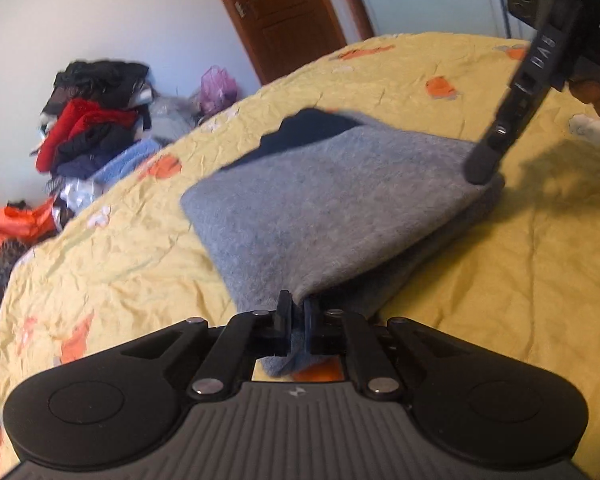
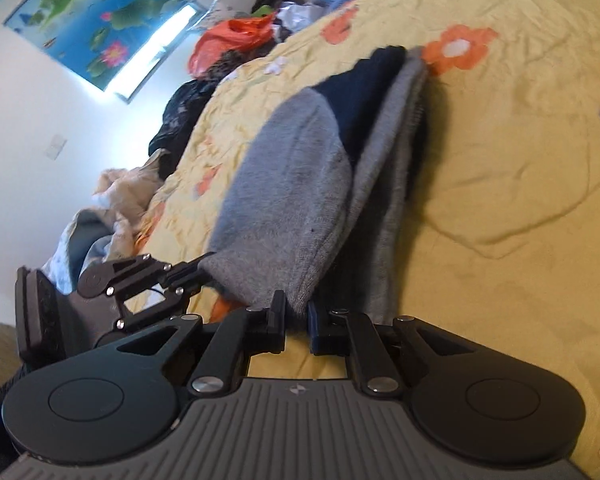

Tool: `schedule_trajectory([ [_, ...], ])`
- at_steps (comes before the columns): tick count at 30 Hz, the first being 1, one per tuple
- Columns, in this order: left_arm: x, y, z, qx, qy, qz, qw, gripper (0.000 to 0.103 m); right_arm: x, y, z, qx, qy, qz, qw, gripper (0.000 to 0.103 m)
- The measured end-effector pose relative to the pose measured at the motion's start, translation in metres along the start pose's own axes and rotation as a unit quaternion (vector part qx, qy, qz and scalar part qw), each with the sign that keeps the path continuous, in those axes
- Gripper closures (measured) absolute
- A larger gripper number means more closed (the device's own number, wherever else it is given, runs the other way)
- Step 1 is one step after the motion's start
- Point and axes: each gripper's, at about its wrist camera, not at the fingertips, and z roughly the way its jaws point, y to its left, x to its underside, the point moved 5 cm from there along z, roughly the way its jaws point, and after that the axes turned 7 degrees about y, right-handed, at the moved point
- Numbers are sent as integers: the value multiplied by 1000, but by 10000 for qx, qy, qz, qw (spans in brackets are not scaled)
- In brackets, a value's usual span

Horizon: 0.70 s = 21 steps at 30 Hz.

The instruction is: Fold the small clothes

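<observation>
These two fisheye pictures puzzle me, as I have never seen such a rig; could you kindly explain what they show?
No robot here: a person holds a black two-finger gripper in each hand, each carrying a camera looking along its fingers. One picture comes from the left gripper, the other from the right gripper. Each also shows the other gripper from outside. Both are shut on edges of a grey knitted garment with a navy patch, lifted partly folded above a yellow floral bedspread. Beyond the bed lies a heap of mixed clothes.

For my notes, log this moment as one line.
left tongs: shut on grey garment | right tongs: shut on grey garment | garment: lifted, half-folded over yellow bedspread
</observation>
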Motion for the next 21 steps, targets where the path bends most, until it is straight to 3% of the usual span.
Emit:
schedule_trajectory([
  [2,4,-4,7,30,17,-86,10000,96,2,-14,12,215,130,124,9996,83],
  [5,1,-9,-3,87,-49,-20,9999,94,-5,-25,7,-4,-47,464,9989,76],
  [6,0,-9,-12,267,-147,-13,9995,93,-9,-22,-3,-21,-216,394,9990,68],
  [7,-2,-7,-22,516,-280,-98,9982,93,-15,-19,-15,-56,-412,318,9986,51],
  [8,-5,-2,-29,787,-407,-278,9957,91,-25,-18,-27,-105,-652,283,9974,42],
  [9,-9,4,-33,976,-488,-488,9928,82,-35,-20,-39,-146,-917,290,9953,35],
  [10,-14,10,-33,1083,-557,-755,9897,74,-48,-22,-47,-169,-1127,352,9929,35],
  [12,-24,23,-22,893,-614,-1308,9855,33,-75,-27,-53,-131,-1427,503,9884,35],
  [14,-33,28,-5,676,-536,-1605,9833,32,-103,-33,-45,-13,-1562,607,9859,35],
  [17,-37,30,22,897,-296,-2035,9745,32,-137,-44,-9,128,-1313,873,9874,37],
  [20,-33,27,40,926,-32,-2272,9694,32,-154,-50,32,751,-1015,860,9883,40],
  [21,-32,26,41,877,-11,-2294,9694,32,-157,-52,41,920,-1010,824,9872,51],
])
